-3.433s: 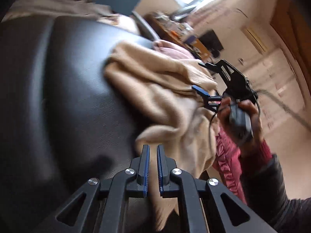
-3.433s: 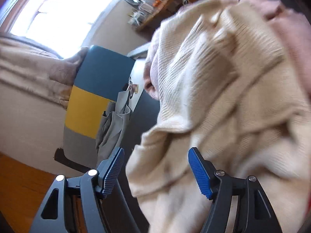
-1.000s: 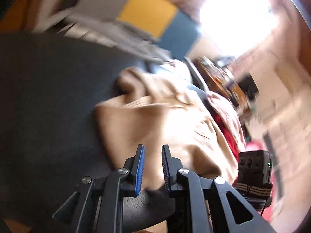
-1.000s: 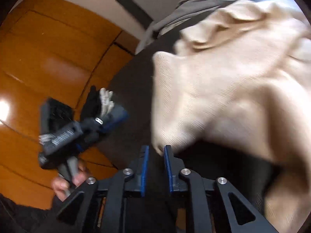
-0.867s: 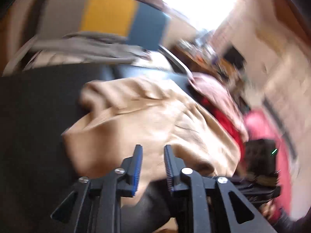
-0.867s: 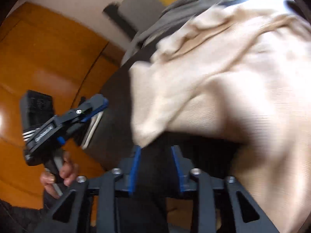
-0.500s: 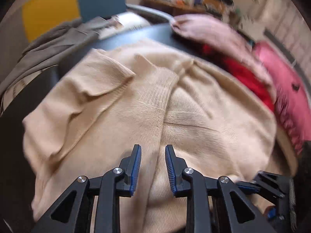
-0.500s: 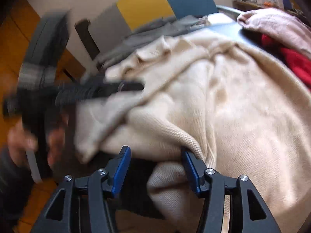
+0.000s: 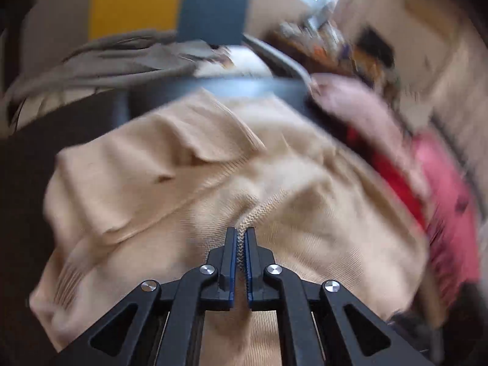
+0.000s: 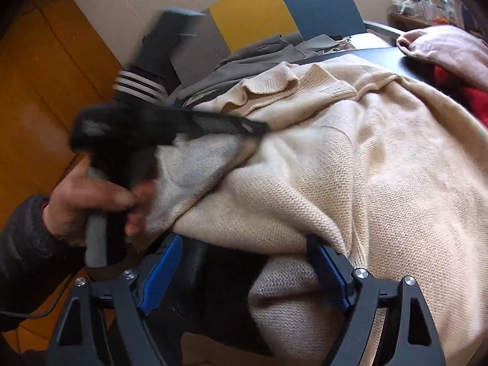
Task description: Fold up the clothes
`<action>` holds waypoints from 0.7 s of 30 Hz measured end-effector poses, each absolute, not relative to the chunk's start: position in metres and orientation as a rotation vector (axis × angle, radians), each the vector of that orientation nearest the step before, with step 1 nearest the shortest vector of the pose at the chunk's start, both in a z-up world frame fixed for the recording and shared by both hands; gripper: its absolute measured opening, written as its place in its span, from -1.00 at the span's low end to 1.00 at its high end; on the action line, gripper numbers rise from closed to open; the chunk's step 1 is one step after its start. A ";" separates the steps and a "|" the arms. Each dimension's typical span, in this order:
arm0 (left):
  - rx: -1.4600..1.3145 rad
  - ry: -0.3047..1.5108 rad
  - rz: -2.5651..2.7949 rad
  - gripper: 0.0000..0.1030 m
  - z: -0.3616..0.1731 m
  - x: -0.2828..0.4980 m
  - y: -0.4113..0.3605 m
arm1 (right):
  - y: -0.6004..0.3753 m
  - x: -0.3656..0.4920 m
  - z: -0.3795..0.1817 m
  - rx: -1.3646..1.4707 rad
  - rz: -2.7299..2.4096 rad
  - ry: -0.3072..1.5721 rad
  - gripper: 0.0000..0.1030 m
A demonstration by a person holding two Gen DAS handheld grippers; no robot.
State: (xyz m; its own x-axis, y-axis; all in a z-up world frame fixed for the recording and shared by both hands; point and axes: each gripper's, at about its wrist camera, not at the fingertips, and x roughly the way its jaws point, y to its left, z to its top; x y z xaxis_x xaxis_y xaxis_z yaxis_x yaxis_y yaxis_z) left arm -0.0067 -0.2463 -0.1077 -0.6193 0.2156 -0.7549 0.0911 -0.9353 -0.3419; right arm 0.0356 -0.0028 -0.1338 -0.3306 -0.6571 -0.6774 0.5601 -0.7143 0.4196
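Note:
A beige knitted sweater (image 9: 183, 177) lies crumpled on a dark table (image 9: 24, 183). My left gripper (image 9: 241, 231) is shut on a raised fold near the sweater's middle, and knit shows between the blue pads. In the right wrist view a hand (image 10: 91, 201) holds that left gripper (image 10: 254, 129), which pinches the sweater (image 10: 366, 167) from the left. My right gripper (image 10: 244, 244) is at the sweater's near edge with its jaws wide and still opening. Dark table shows between them; a fold drapes over the right fingertip (image 10: 317, 247), unpressed.
A pink garment (image 10: 442, 48) and a red one (image 10: 451, 85) lie at the table's far right. Grey clothes (image 10: 259, 52) sit behind the sweater, on a chair with a grey, yellow and blue back (image 10: 305, 6). Orange wooden boards (image 10: 36, 91) show at the left.
The left gripper moved over the sweater and closed on a fold of it. The right gripper's jaws spread from nearly shut to wide at the near edge.

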 end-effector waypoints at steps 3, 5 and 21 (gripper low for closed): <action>-1.181 -0.809 2.778 -0.94 -0.079 0.042 -0.299 | -0.003 0.040 -0.134 1.129 -2.092 -0.126 0.67; -1.113 -0.927 2.824 -0.94 -0.071 0.080 -0.327 | -0.005 0.042 -0.133 1.129 -2.097 -0.118 0.75; -1.115 -2.033 2.925 -0.96 -0.157 0.324 -0.489 | -0.061 0.042 -0.138 1.160 -2.136 0.228 1.00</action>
State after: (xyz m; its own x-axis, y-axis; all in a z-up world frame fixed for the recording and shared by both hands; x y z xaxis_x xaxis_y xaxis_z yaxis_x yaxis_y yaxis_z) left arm 0.3235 -0.4886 -0.1572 -0.6671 -0.1389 -0.7319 0.7344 -0.2871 -0.6149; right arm 0.0418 -0.0606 -0.1375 -0.3665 -0.4854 -0.7938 0.6419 -0.7495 0.1620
